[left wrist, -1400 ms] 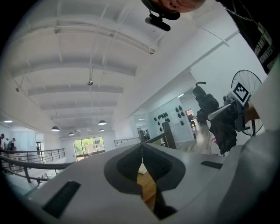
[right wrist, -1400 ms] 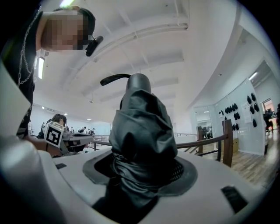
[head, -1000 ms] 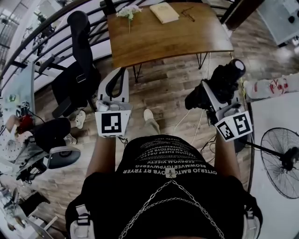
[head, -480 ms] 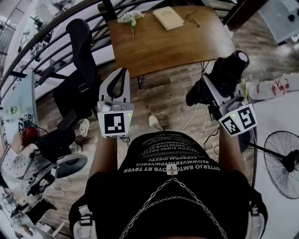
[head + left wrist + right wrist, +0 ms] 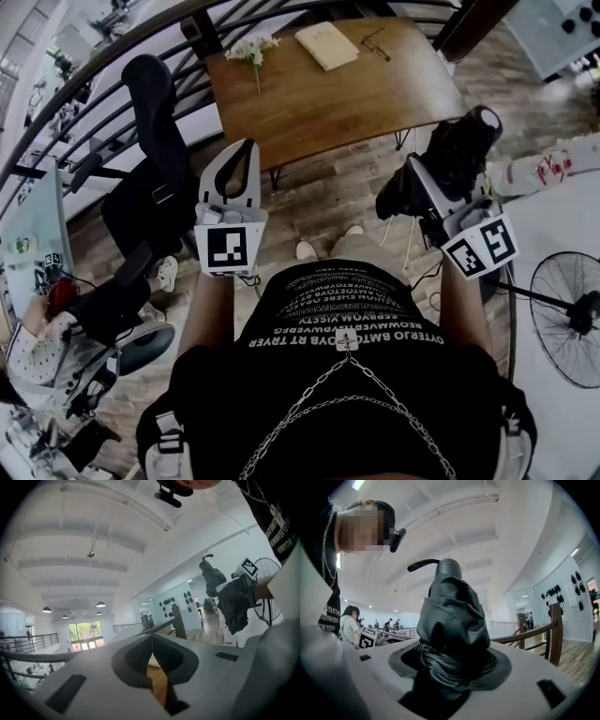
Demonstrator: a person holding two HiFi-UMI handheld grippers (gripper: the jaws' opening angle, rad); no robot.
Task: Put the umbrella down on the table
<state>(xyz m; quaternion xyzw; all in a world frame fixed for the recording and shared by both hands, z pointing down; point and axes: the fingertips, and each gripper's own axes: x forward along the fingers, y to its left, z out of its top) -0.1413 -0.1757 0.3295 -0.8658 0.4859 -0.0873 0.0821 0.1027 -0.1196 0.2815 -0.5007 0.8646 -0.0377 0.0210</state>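
Three things line table's (image 5: 375, 98) far edge: book (image 5: 326, 45), flowers (image 5: 251, 47), glasses (image 5: 376, 39)

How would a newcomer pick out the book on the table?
Find the wooden table at the top of the head view. Along its far edge lie white flowers, a book and glasses. The book is the middle one, the only flat tan rectangle.

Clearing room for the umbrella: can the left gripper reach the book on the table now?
Probably not: the book lies at the far edge of the table, beyond the left gripper; nothing blocks.
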